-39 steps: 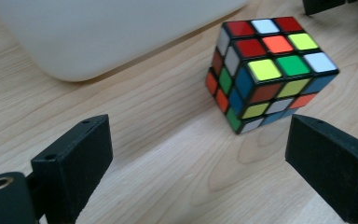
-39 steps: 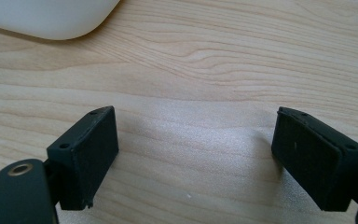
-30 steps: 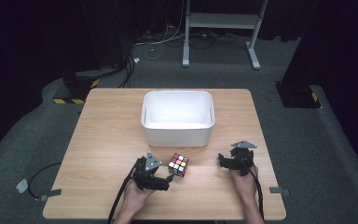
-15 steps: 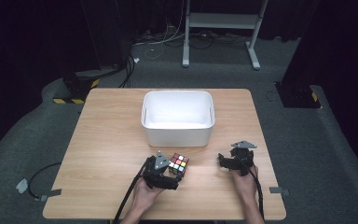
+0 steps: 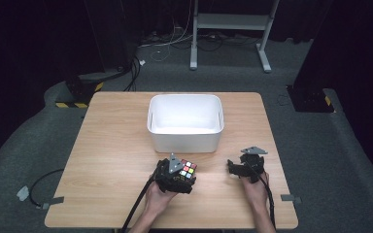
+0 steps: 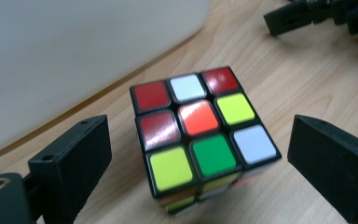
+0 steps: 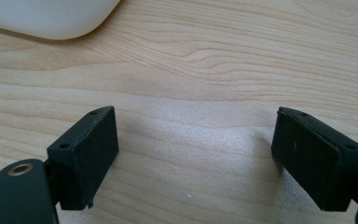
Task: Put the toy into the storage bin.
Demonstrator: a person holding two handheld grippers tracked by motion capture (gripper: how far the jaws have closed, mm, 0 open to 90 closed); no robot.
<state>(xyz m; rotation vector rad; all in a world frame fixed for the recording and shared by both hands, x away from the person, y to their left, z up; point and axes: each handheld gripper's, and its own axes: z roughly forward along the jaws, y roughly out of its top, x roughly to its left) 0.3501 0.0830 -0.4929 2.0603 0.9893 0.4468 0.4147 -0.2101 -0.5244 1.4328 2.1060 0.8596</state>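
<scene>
Multicoloured puzzle cube (image 6: pixel 204 140) sits on the counter (image 5: pixel 111 145) just in front of the white bin (image 5: pixel 185 121), squarely between the left gripper (image 6: pixel 200 163) fingers, spread wide, not touching. Right gripper (image 7: pixel 196 154) open, empty, well off to the side.

We see a light wooden table (image 5: pixel 111 145) with rounded corners, its grain running across its width, standing on grey carpeted floor (image 5: pixel 320 145). On its far half, near the middle, a white rectangular bin (image 5: pixel 185 122) sits directly on the wood. Just in front of the bin, towards the near edge, a colour-tiled puzzle cube (image 5: pixel 188 169) rests on the tabletop, close to the bin's front wall but not touching it. In the left gripper view the cube (image 6: pixel 205 135) lies flat on the wood.
</scene>
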